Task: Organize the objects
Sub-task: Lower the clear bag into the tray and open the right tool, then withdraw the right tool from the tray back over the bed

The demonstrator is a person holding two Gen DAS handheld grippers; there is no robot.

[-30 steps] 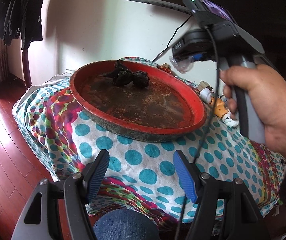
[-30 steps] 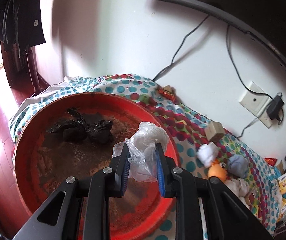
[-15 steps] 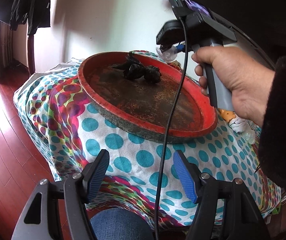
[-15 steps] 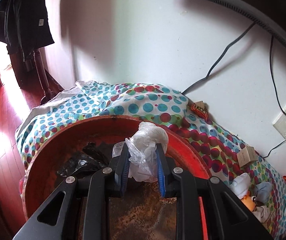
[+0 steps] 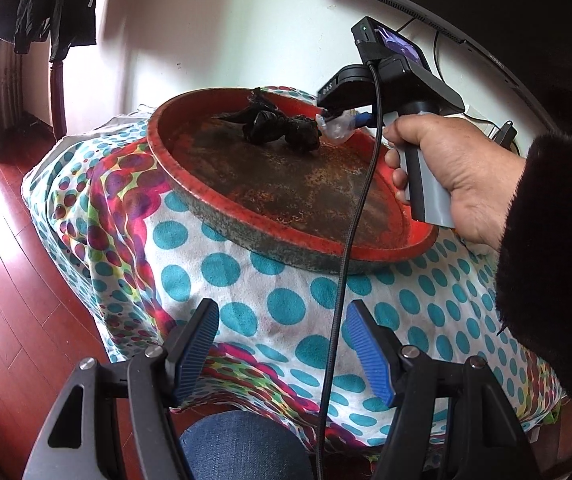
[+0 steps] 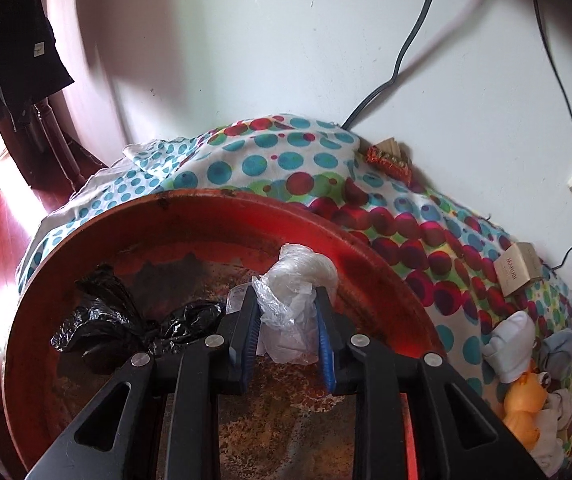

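Your right gripper (image 6: 286, 344) sat low over the red tray (image 6: 366, 256), w/ the clear plastic bag (image 6: 298, 296) between its pads. The jaws had just been opening, a small amt; the bag filled the gap and stuck out past the tips toward 12 o'clock, its long axis running along the fingers. Whether the pads pressed it or had let go, I couldn't tell.

The black bag (image 6: 118, 324) lay in the tray at approx 9 o'clock from those tips, just beside, maybe touching. So the clear bag looked set to drop right next to it, inside the rim.

Your left gripper (image 5: 282, 344) hung released and empty, jaws wide, over the dotted cloth (image 5: 286, 304) at the tray's near edge. From it the tray lay toward 12 o'clock, well apart. Right hand (image 5: 450, 176) was far nearer; prob. the release was its job alone.
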